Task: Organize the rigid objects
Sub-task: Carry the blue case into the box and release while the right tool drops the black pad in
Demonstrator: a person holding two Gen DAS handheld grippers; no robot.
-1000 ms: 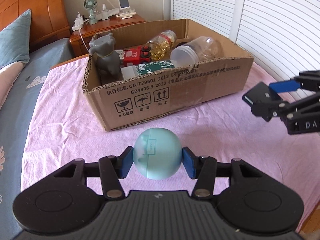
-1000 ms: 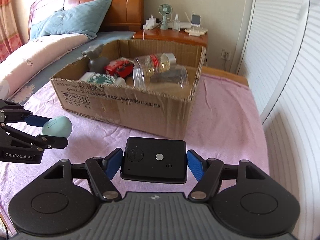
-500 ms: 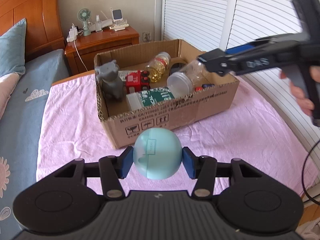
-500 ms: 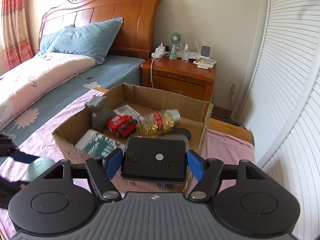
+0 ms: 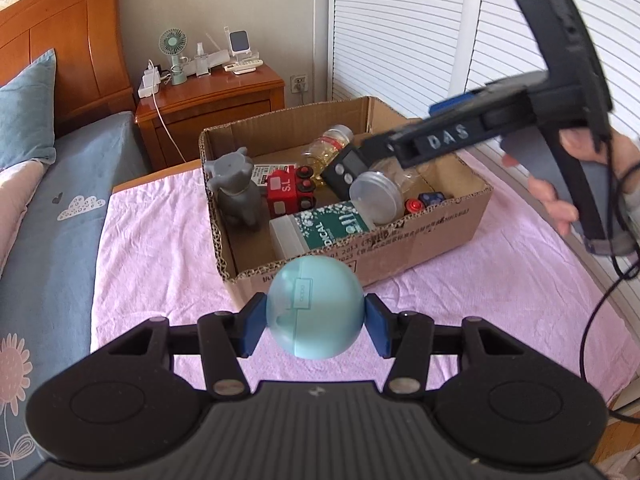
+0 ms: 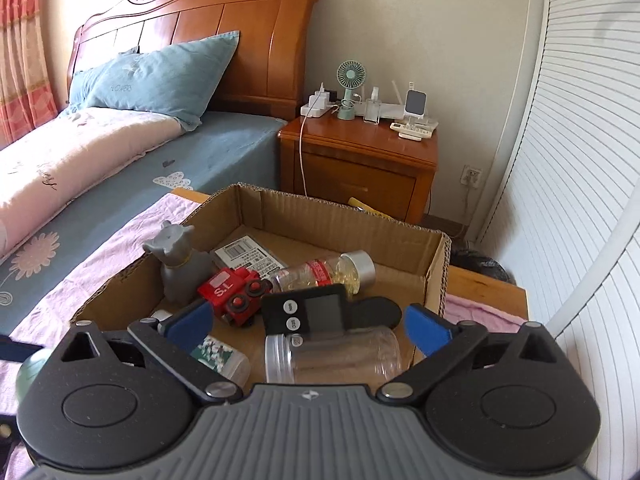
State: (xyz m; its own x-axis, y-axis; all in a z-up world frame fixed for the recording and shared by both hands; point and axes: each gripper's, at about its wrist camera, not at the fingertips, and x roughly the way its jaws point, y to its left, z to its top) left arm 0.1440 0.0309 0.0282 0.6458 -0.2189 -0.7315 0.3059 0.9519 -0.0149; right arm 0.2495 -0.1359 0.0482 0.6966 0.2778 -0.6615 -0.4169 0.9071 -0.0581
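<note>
The right gripper (image 6: 308,326) hangs released over the cardboard box (image 5: 436,232), the black timer (image 6: 308,312) lying inside; the left gripper (image 5: 315,316) clenches the blue ball (image 5: 315,306) just short, likely next in.

Cardboard box (image 5: 440,236) crowded; right gripper (image 6: 308,326) overhead; bare floor behind grey figurine (image 6: 176,264).
</note>
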